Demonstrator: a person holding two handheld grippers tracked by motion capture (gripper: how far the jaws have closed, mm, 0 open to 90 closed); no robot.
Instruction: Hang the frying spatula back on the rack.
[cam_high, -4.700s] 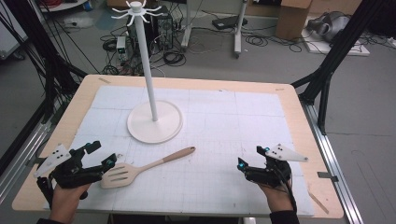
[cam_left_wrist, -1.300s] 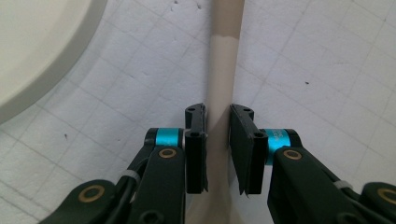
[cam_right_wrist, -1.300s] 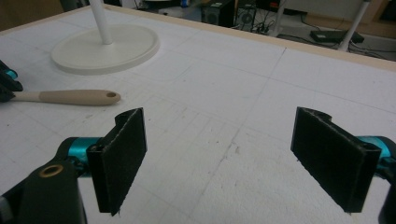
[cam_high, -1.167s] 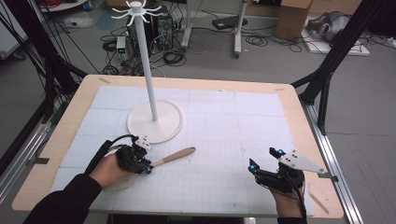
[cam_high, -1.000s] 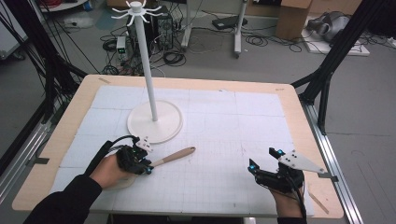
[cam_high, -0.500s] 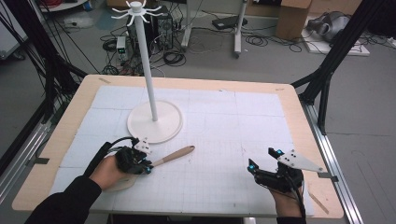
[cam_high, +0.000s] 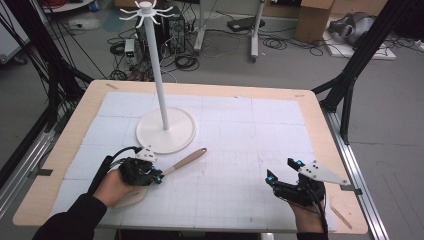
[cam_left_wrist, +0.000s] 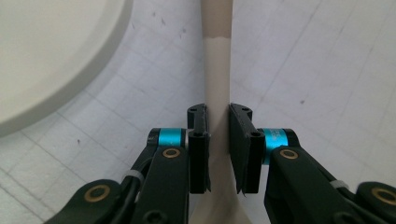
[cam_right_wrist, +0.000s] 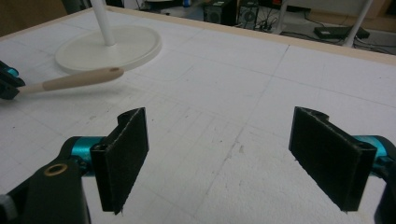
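We have the wooden spatula (cam_high: 165, 175) pinched now: the left gripper (cam_left_wrist: 218, 135) has just been closing, and in the left gripper view its two black pads sit tight against either side of the pale neck, just behind where the handle's wood begins. From those jaws the handle runs straight ahead, its rounded tip lying just short of the white stand base (cam_high: 165, 131); the blade trails back under the hand, still flat on the white gridded mat (cam_high: 240, 150). A few seconds back that gripper waited wide open at the near left corner with the spatula lying free beside it, so we read this as the pick secured and the lift about to follow. Ahead of the claw and above, the tall hook stand (cam_high: 154, 55) rises with its ring of arms at the top, the likely place for hanging. Off to the side, well apart, the right gripper (cam_right_wrist: 233, 158) rests near the table edge, jaws spread wide with nothing but mat between them.
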